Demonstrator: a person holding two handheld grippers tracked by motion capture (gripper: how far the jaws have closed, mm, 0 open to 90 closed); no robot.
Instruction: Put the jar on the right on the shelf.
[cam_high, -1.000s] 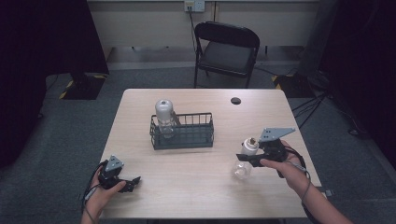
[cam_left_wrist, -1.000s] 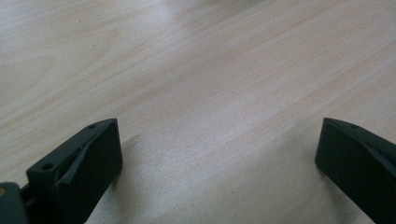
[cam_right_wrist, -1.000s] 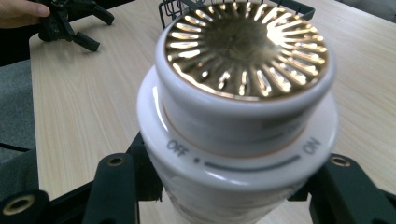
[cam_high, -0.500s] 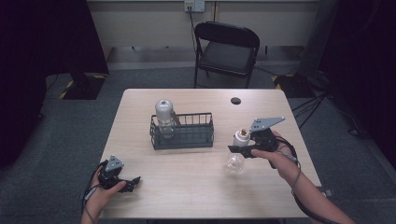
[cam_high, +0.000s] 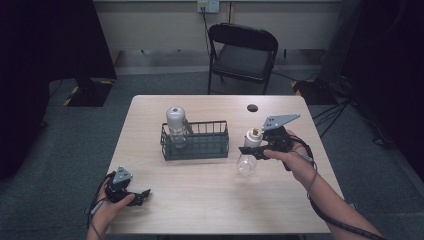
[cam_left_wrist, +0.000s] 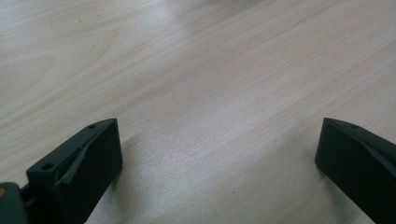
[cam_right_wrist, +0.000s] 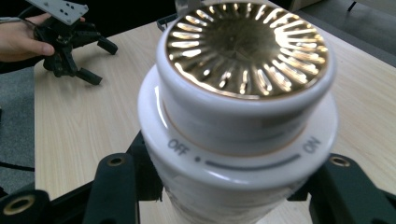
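The right tool (cam_high: 252, 149) grips a shaker (cam_high: 248, 152) upright; the basket (cam_high: 195, 145) lies just left (left tool (cam_high: 140, 194) wide, far off).

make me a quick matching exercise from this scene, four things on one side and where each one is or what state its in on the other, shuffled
Things:
1. right hand-held gripper
2. left hand-held gripper
3. wire basket
4. small black disc

Places or states:
A. lies alone near the table's far edge
B. jaws wide apart, low over bare wood at the near left
C. clamped on a clear grinder with a white and gold top
D. stands mid-table with a grey-capped grinder inside at its left end

Pairs: 1-C, 2-B, 3-D, 4-A
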